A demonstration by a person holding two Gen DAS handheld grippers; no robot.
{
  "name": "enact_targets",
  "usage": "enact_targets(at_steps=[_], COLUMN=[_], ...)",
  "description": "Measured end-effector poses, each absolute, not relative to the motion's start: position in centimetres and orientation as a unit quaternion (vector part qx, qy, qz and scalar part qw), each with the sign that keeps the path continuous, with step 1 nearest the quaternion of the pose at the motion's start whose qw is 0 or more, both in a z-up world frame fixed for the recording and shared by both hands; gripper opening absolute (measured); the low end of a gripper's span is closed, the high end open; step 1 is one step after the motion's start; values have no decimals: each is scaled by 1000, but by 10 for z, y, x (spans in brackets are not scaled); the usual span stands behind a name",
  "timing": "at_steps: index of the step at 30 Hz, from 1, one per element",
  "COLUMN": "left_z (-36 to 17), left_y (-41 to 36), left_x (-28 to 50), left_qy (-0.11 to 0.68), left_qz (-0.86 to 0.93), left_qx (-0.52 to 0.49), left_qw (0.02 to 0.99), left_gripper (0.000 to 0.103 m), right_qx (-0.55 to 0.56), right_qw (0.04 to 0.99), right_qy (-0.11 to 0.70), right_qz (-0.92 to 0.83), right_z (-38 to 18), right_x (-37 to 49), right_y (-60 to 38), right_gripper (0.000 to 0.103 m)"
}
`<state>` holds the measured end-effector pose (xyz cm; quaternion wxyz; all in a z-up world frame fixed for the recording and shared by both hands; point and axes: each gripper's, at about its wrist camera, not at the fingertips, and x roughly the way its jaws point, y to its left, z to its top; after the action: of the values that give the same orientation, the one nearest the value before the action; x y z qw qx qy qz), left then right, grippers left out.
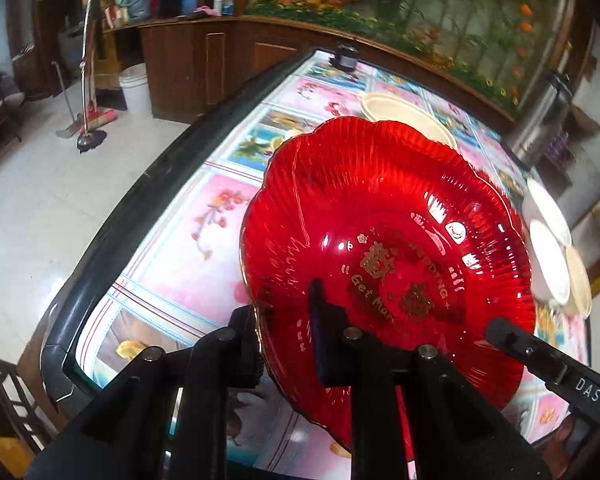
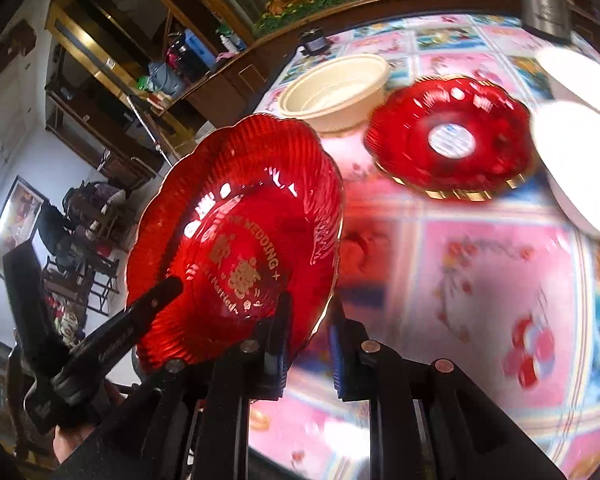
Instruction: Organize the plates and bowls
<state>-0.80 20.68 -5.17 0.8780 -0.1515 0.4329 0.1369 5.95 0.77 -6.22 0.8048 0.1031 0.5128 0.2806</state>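
- Left wrist view: the red plate [image 1: 388, 248] fills the middle and hides much of the table [image 1: 172, 264] behind it. The left gripper [image 1: 288, 332] pinches the plate's near rim, jaws narrow, one finger over the rim and one under it; the lower one is mostly hidden by the glass.
- The tip of the right gripper [image 1: 500, 334] enters at the right edge and lies on the plate's other side; its body is cut off by the frame.
- The plate is see-through red glass, ribbed, with a scalloped edge and gold lettering in the centre, partly blocked by the fingers.
- A cream bowl [image 1: 404, 114] shows only its far rim above the plate. White bowls [image 1: 548, 248] are bunched at the right edge, too squeezed by the lens to count.
- Right wrist view: the right gripper [image 2: 308, 332] clamps the plate [image 2: 236, 240] at its near edge, jaws narrow. The plate is tilted and held above the table [image 2: 480, 280].
- A second red plate [image 2: 452, 136] lies on the flowered, glossy cloth, a round white sticker at its centre, just beside the cream bowl [image 2: 336, 92].
- The right side of this view is smeared by blur; white bowls [image 2: 572, 160] there are cut off.
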Motion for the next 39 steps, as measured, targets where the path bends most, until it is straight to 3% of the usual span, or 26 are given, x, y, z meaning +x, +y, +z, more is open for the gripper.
enact_targets(at_steps=[8,14,16,17,18,22,27,39], left_z=[-71,-83,-80,-78,-74,-45,-4,-28], left_y=[213,218,223,227,233,254,224,104], left_x=[-20,-23,-24,-26,-29,-35,2,133], left_qy=[463,482,486,485,480,426,400,477], left_qz=[148,136,129,130,135,185,112,70], left_qx=[-159,-170,-182,-190,-200,-222,-214,-182], left_qw=[859,849,845,844,844,857,884,857], left_gripper=[17,20,25,28,37,61,76,76], right_qx=[101,101,98,101,108,154,222,322], right_qw=[790,776,778,779,781,795,812,777], right_qy=[535,551,550,547,542,517,487,507], right_qz=[280,290,288,291,291,278,235,190], right_z=[-80,-90,-87,-84,-81,-67,-53,-85], right_x=[49,47,50,51,50,58,86,154], right_y=[7,11,10,7,3,-31,-81,-109], right_gripper=[17,25,37,52,57,57,59,59])
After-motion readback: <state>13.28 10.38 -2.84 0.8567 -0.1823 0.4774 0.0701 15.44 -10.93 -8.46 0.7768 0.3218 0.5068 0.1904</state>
